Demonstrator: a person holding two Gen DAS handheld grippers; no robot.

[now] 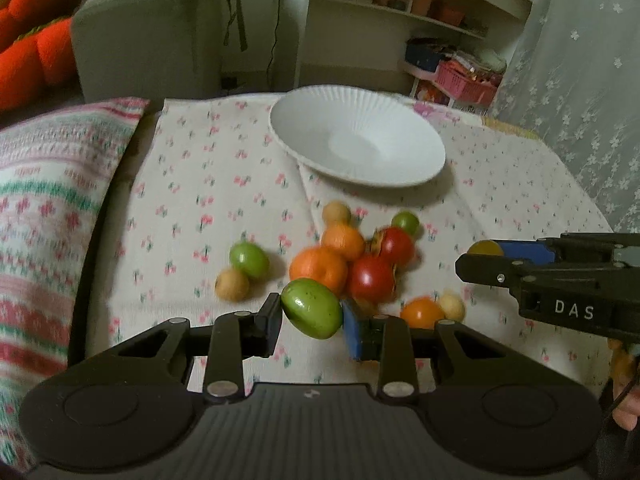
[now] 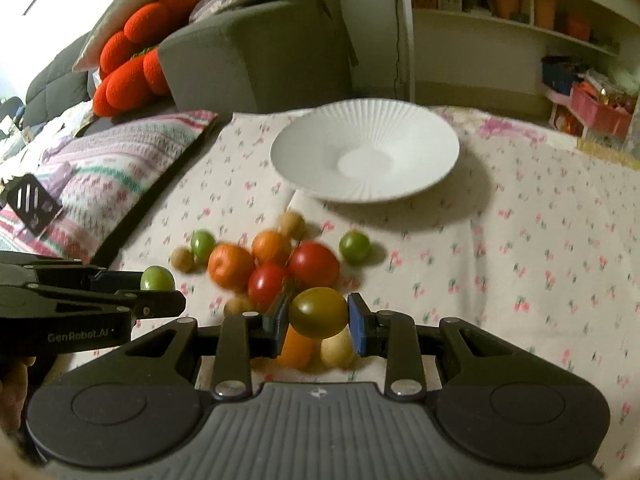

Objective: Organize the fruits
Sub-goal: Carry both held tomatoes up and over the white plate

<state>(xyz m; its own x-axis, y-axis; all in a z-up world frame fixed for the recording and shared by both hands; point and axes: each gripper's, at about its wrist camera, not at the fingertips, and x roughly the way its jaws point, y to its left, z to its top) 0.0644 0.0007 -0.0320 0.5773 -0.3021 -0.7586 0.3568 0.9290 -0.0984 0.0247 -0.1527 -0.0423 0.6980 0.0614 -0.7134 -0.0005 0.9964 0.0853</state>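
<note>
My left gripper [image 1: 311, 316] is shut on a green fruit [image 1: 312, 308], held just above the floral cloth; it also shows in the right wrist view [image 2: 157, 278]. My right gripper [image 2: 318, 318] is shut on an olive-yellow fruit [image 2: 318, 312], seen in the left wrist view [image 1: 485, 248] at the right. A loose pile of fruits lies on the cloth between them: oranges [image 1: 319, 267], red ones [image 1: 370, 278], small green ones [image 1: 249, 259] and tan ones [image 1: 232, 284]. An empty white ribbed plate [image 1: 304, 120] sits beyond the pile.
A striped knitted cushion [image 1: 48, 208] lies along the left. A grey sofa [image 2: 256, 60] with red plush [image 2: 132, 64] stands behind. Shelves [image 1: 400, 4] and a pink basket [image 1: 466, 80] are at the back right. A lace curtain [image 1: 580, 80] hangs at right.
</note>
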